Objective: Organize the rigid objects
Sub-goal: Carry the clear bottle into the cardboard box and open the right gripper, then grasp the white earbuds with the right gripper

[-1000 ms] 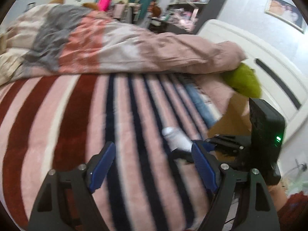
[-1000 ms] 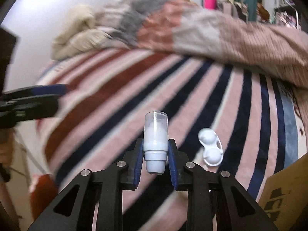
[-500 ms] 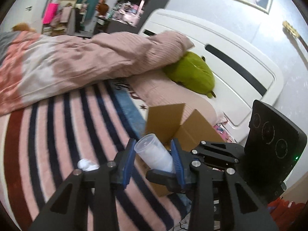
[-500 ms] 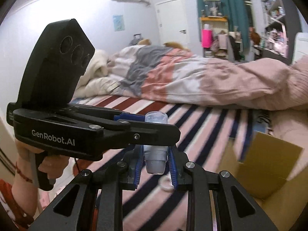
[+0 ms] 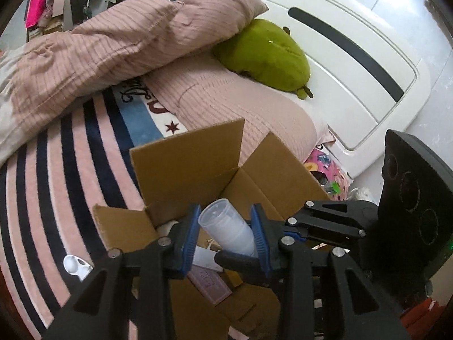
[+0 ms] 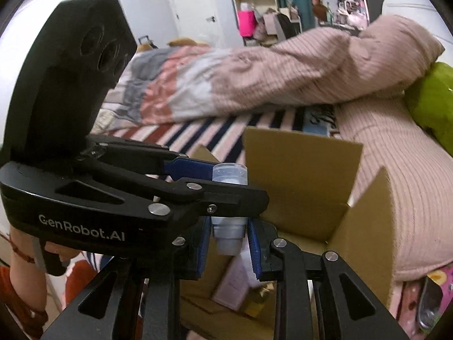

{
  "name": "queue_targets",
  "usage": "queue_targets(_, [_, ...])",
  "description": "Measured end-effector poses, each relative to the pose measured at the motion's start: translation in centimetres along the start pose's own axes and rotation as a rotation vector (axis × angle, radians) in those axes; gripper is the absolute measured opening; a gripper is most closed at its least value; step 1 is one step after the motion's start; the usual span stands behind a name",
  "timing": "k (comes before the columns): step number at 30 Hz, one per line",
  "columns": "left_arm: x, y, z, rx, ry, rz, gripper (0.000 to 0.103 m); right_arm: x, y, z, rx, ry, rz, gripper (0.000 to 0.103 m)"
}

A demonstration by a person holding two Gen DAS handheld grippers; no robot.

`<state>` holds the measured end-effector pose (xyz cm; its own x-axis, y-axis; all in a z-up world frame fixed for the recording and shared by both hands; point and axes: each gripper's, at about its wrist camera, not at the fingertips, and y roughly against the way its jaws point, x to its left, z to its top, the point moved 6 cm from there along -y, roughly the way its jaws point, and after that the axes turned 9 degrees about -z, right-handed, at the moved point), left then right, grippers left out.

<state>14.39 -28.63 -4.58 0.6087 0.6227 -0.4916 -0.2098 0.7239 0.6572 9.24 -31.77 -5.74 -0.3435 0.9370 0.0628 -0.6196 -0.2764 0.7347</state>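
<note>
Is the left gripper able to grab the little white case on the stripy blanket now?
Probably not yet: the left gripper is shut on the bottle. The white case itself lies uncovered beside the cardboard box.

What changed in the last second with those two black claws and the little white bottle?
The left gripper, open and empty over the bed a second ago, swung towards the right gripper and closed on the white bottle. Both carried it from above the striped blanket to above the open cardboard box. Unchanged: the right gripper still holds the bottle's base, and the white lens case still lies on the blanket.
</note>
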Motion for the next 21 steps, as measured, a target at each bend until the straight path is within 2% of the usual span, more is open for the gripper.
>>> queue_targets(2, [0.0, 0.1, -0.1, -0.003, -0.003, 0.011, 0.037, -0.2, -0.1, -0.2, 0.015, 0.000, -0.009, 0.020])
queue_targets(4, [0.1, 0.8, -0.4, -0.016, -0.009, 0.036, 0.057, 0.0, -0.4, -0.7, 0.040, 0.006, -0.027, 0.020])
queue_targets(6, [0.1, 2.2, -0.6, -0.055, -0.031, 0.073, 0.065, 0.1, -0.5, -0.9, 0.050, 0.004, -0.040, 0.020])
queue_targets(8, [0.3, 4.3, -0.9, -0.097, -0.035, 0.100, 0.067, 0.3, -0.3, -1.0, 0.049, 0.005, -0.043, 0.022])
queue_targets(9, [0.5, 5.6, -1.1, -0.124, -0.033, 0.120, 0.068, 0.6, -0.1, -0.9, 0.042, 0.008, -0.044, 0.024])
queue_targets(11, [1.2, 8.2, -1.7, -0.174, -0.028, 0.157, 0.077, 1.4, 0.3, -0.5, 0.021, 0.021, -0.047, 0.038])
queue_targets(12, [1.6, 9.6, -2.1, -0.201, -0.021, 0.179, 0.081, 2.0, 0.6, -0.2, 0.005, 0.031, -0.047, 0.049])
queue_targets(13, [2.2, 11.2, -2.8, -0.229, -0.009, 0.205, 0.081, 3.0, 1.2, 0.3, -0.025, 0.053, -0.043, 0.055])
queue_targets(16, [4.3, 14.9, -4.8, -0.281, 0.032, 0.257, 0.081, 5.9, 1.9, 1.4, -0.074, 0.100, -0.008, 0.055])
queue_targets(18, [6.1, 17.4, -6.7, -0.318, 0.065, 0.294, 0.081, 8.8, 2.1, 1.9, -0.096, 0.131, 0.046, 0.055])
queue_targets(21, [8.9, 20.2, -9.9, -0.355, 0.116, 0.348, 0.083, 12.4, 1.1, 2.0, -0.094, 0.177, 0.107, 0.055])
